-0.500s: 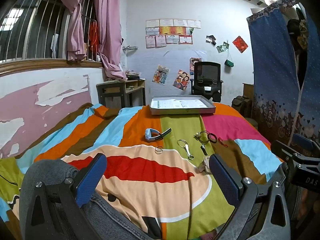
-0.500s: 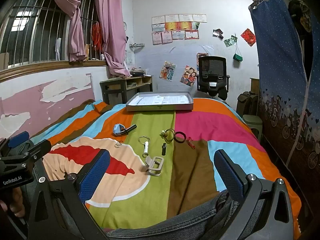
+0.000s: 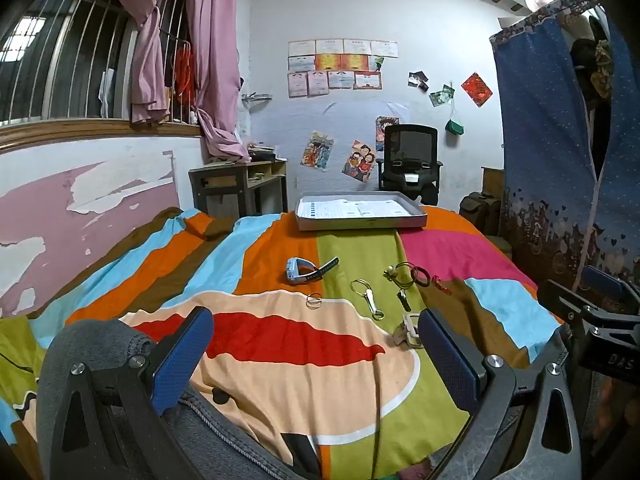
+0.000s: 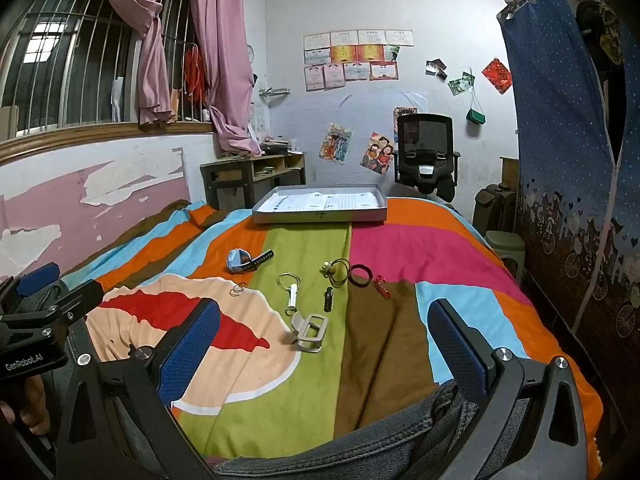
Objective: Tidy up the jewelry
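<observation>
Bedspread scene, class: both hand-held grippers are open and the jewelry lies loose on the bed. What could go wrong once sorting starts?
1. The thin ring lies flat on soft bedspread; wide pads may push it into the fabric rather than pinch it.
2. The black bracelet touches the looped cord, so lifting one may drag the other.
3. The tray sits far across the bed, so pieces could drop on the way.

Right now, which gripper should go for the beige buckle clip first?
Right, probably. The beige clip lies between the right gripper's open fingers, slightly left of centre. In the left view the clip sits beside the left gripper's right fingertip, off-centre. Both are empty.
</observation>
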Action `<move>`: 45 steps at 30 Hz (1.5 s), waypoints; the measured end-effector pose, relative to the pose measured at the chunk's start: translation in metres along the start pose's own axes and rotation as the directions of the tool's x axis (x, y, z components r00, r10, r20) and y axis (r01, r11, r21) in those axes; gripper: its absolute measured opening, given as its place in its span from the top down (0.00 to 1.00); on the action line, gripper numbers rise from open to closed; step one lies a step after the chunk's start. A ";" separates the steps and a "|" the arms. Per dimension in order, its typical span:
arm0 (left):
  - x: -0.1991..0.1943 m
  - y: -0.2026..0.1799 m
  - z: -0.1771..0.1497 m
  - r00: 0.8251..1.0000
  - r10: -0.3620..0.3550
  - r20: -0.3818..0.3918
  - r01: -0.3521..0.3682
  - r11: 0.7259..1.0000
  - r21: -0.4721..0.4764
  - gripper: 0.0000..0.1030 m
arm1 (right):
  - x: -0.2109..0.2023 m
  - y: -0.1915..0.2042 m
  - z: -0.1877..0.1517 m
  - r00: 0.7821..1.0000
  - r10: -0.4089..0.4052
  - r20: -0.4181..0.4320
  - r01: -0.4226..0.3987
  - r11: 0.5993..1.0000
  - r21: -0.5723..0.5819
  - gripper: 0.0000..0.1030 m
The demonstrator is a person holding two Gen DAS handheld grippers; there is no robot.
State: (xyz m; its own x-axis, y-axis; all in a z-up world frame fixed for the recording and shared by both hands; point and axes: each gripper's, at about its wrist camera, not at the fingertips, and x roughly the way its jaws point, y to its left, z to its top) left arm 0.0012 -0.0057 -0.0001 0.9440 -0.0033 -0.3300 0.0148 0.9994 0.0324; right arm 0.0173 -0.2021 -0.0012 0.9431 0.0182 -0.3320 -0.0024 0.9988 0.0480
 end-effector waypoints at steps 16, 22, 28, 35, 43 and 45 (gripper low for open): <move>-0.005 -0.006 0.001 1.000 -0.004 0.007 0.004 1.000 0.004 0.00 | -0.001 0.001 0.001 1.000 0.000 0.003 0.000 1.000 0.000 0.01; -0.009 -0.011 0.001 1.000 -0.002 0.009 0.002 1.000 0.002 0.00 | -0.002 0.001 0.001 1.000 0.000 0.004 0.000 1.000 -0.001 0.01; -0.005 -0.005 0.001 1.000 -0.005 0.007 0.005 1.000 0.004 0.00 | -0.002 0.000 0.000 1.000 0.000 0.005 0.000 1.000 -0.002 0.01; -0.006 -0.008 0.002 1.000 -0.004 0.007 0.004 1.000 0.004 0.00 | -0.003 0.000 0.001 1.000 0.000 0.006 0.000 1.000 0.000 0.01; -0.005 -0.005 0.001 1.000 -0.004 0.008 0.004 1.000 0.006 0.00 | -0.003 0.000 0.001 1.000 0.001 0.008 -0.001 1.000 0.000 0.01; -0.005 -0.005 0.001 1.000 -0.004 0.008 0.004 1.000 0.006 0.00 | -0.004 0.000 0.001 1.000 0.001 0.008 -0.001 1.000 0.000 0.01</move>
State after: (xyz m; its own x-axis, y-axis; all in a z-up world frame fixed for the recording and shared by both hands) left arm -0.0034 -0.0112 0.0022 0.9466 -0.0078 -0.3224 0.0208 0.9991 0.0371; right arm 0.0144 -0.2022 0.0011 0.9457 0.0187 -0.3246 -0.0031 0.9988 0.0485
